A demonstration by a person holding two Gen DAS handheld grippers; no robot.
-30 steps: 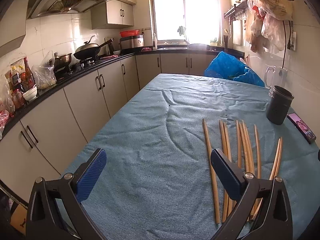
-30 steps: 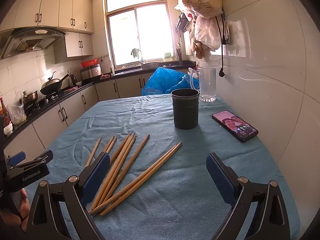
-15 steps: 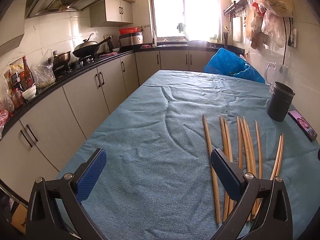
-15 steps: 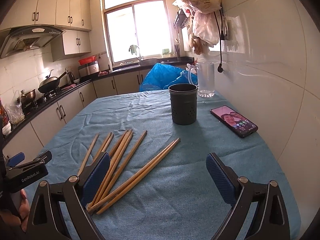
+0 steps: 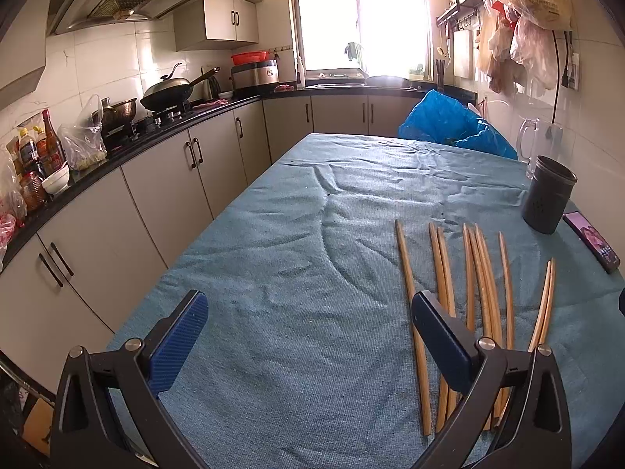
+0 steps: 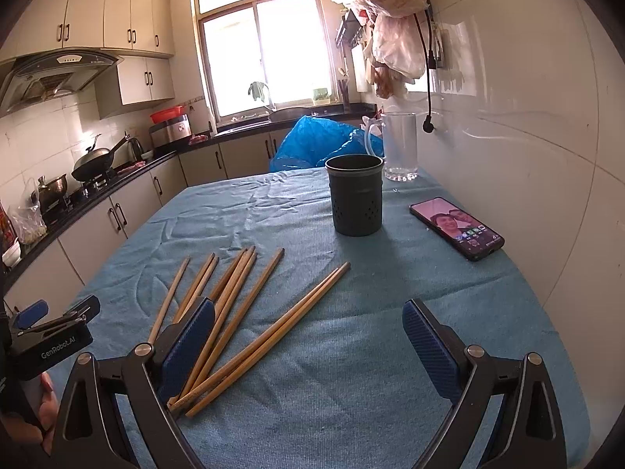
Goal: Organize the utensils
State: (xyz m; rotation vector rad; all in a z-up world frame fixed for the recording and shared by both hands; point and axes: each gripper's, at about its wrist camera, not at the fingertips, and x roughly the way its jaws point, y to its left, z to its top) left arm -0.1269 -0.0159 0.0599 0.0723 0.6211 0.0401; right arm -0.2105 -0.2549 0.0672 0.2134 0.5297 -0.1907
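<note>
so, my left gripper: jaws spread wide, nothing between them, hovering over the blue cloth; its right pad sits above the near ends of the chopsticks.
my right gripper: jaws wide apart too, holding nothing; the left pad hangs over the near ends of the chopsticks.
chopsticks: nine wooden sticks lying flat on the cloth, loosely fanned, one pair set a little apart on the side nearer the wall.
utensil holder: dark, round, perforated near the base, standing upright beyond the far tips of the chopsticks; what i can see of its inside is dark, and no stick stands in it.
glass mug: clear, upright, just behind the holder by the wall; looks unfilled.
phone: lying flat with its screen lit, between the holder and the wall.
blue bag: crumpled at the far end of the table.
</note>
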